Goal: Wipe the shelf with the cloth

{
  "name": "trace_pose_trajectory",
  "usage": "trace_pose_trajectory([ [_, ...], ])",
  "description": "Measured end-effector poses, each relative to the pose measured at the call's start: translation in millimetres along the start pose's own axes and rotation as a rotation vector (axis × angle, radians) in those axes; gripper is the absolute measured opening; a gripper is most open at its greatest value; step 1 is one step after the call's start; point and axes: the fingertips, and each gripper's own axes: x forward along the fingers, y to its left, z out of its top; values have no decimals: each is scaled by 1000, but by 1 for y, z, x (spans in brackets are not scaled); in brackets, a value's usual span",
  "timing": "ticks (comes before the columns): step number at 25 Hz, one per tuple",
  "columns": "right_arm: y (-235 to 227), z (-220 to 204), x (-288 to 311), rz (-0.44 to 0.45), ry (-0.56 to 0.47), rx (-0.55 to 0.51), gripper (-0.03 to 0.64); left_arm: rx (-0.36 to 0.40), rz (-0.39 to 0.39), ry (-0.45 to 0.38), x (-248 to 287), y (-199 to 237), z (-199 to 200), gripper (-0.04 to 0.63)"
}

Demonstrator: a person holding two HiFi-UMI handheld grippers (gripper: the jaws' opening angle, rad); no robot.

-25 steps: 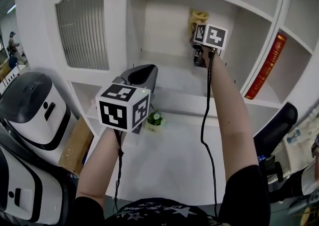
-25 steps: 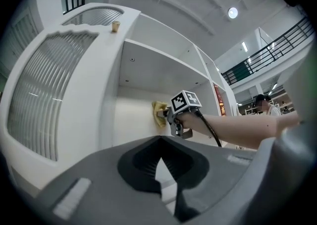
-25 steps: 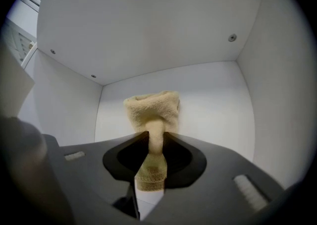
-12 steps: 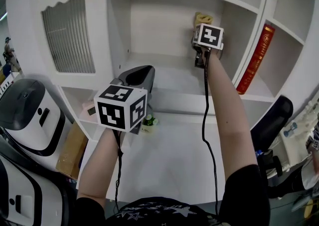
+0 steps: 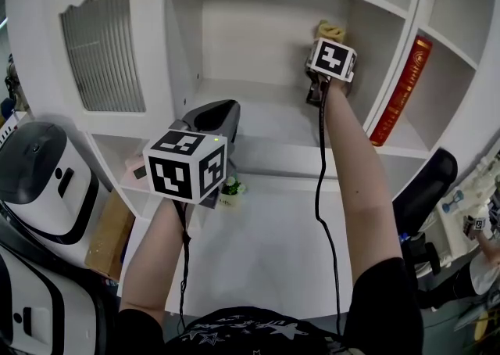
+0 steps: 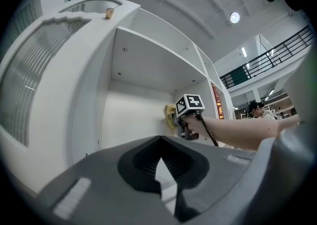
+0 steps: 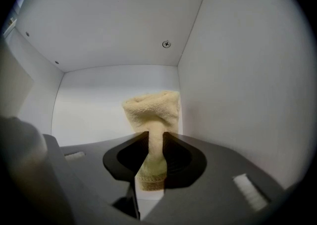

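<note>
Inspection of shelf [image 5: 273, 123] wipe, judged under way. Finds right gripper [image 7: 154, 135] clamped on cloth [image 7: 151, 107]: a narrow fold of yellow terry pinched between both jaws, with the bunched end standing proud beyond the tips. Places that cloth high in the open compartment, at the rear corner between back wall [image 7: 114, 95] and right side wall [image 7: 237, 95]. Cannot confirm actual contact with either panel. Finds left gripper [image 6: 159, 142] with jaws closed together on nothing, held lower at the compartment's front left, well apart from the cloth and apparently idle. Notes red book [image 5: 402, 91] upright in the neighbouring bay, beyond the side wall and clear of the work.

Recommended practice for the stroke in hand:
- Press the bunched end flat to the panel, to put terry rather than jaw plastic against the paint.
- Work in overlapping passes out of the corner, then down onto the compartment floor, to carry loosened dust downward.
- Maintain a firm pinch, given a slim fold probably liable to slip under drag.
- Mind the cable [image 5: 318, 189] trailing along the forearm near the front edge.

Cannot judge from appearance alone which surfaces are already wiped.
</note>
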Motion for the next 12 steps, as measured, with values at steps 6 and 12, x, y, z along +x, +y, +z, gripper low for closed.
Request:
trace_pose_trajectory([
  [6,34,-8,-13,119,53,56,117,-27,24,-14,-8,13,2,2],
  [12,105,-17,-28,315,81,11,117,-36,67,-27,-23,27,4,2],
])
